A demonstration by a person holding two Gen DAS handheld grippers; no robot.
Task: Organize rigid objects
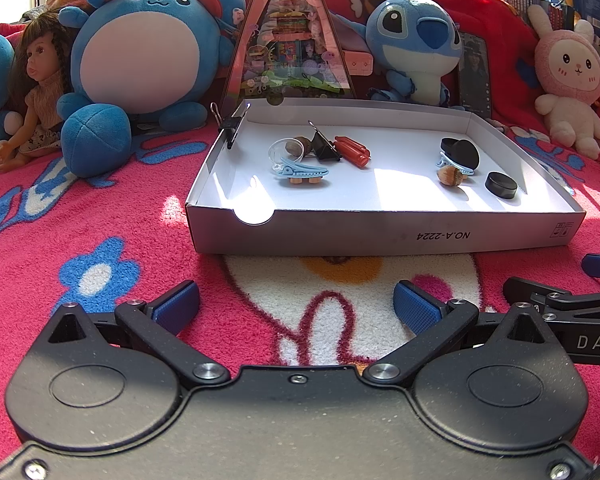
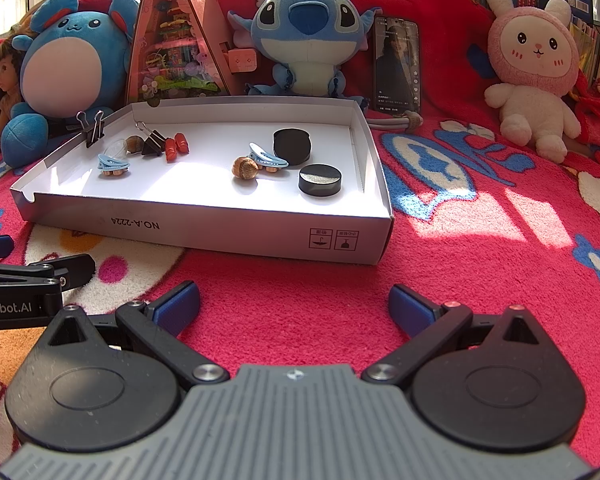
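Note:
A shallow white cardboard box lies on the red blanket. In it sit two blue hair clips, two acorns, a black binder clip, a red-orange screwdriver piece, a clear plastic cap and two black discs. Another binder clip grips the box's left wall. My left gripper is open and empty, short of the box. My right gripper is open and empty beside it.
Plush toys stand behind the box: a blue round one, Stitch, a pink bunny, and a doll. A triangular toy display and a phone lean at the back.

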